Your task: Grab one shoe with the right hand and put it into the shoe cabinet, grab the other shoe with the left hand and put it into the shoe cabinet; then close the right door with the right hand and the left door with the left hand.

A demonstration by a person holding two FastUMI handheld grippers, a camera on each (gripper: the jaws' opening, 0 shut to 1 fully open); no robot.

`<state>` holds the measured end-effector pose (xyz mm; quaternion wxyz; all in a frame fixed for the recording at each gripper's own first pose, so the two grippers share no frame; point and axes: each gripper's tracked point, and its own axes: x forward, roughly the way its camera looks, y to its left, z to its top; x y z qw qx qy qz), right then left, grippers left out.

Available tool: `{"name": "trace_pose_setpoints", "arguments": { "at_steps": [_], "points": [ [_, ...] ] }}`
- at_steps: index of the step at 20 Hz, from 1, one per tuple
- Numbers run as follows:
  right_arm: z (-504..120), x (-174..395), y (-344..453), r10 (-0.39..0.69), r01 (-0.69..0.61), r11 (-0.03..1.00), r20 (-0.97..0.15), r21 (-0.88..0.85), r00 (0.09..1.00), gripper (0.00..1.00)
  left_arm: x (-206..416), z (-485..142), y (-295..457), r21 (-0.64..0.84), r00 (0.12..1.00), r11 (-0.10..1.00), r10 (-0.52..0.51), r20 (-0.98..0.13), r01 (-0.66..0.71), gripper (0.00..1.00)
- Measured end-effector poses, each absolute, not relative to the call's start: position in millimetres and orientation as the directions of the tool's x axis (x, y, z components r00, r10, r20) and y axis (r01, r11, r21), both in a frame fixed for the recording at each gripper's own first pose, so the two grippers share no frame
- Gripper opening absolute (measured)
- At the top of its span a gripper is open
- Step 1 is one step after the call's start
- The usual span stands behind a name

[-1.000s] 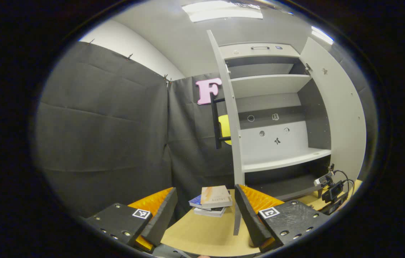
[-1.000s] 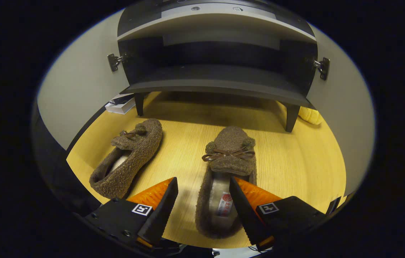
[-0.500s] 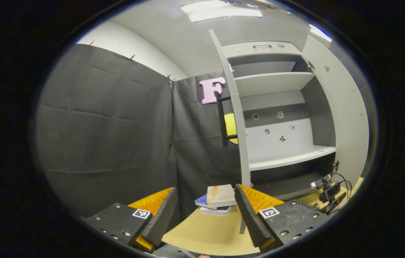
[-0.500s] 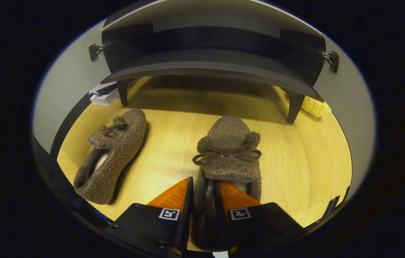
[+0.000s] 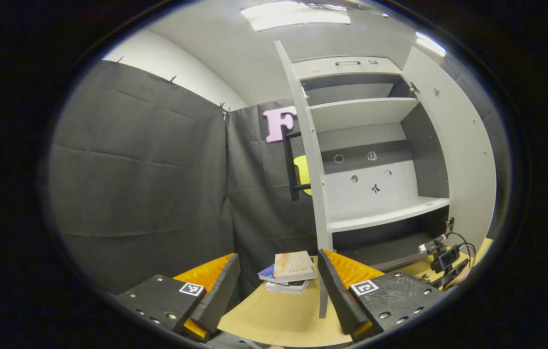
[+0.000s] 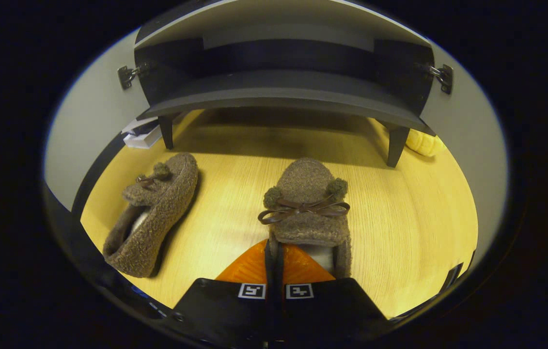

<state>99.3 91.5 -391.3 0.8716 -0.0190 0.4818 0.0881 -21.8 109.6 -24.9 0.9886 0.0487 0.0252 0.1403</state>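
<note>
in the left gripper view the left gripper [image 5: 276,283] hangs with its fingers spread wide and nothing between them, above the wooden floor [image 5: 278,320]. past its fingers a small stack of books [image 5: 289,274] lies on the floor, and further right stands the shoe cabinet [image 5: 375,160] with its left door [image 5: 308,150] and right door [image 5: 458,145] both swung open and its pale shelves bare. low at the right edge the other gripper shows small, close to the floor. in the right gripper view, starting from the left, one brown fuzzy shoe [image 6: 152,213] lies on the floor, angled, well apart from any gripper. to its right the second shoe [image 6: 308,203], with a bow across its top, points toward the cabinet's bottom shelf [image 6: 283,97]. the right gripper [image 6: 274,259] is clenched on the left side wall of this shoe's opening, the fingers nearly meeting with the fabric pinched between them.
</note>
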Motion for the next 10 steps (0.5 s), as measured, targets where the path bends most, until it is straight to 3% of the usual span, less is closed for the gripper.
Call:
{"name": "trace_pose_setpoints", "arguments": {
  "at_steps": [10],
  "points": [
    [-292.1, 121.0, 85.6, 0.196, -0.158, 0.980, -0.699, 0.119, 0.688, 0.01, -7.3, -22.0, 80.1, 0.086, 0.983, 0.980, 0.184, -0.018, -0.182, 0.99]
  ]
}}
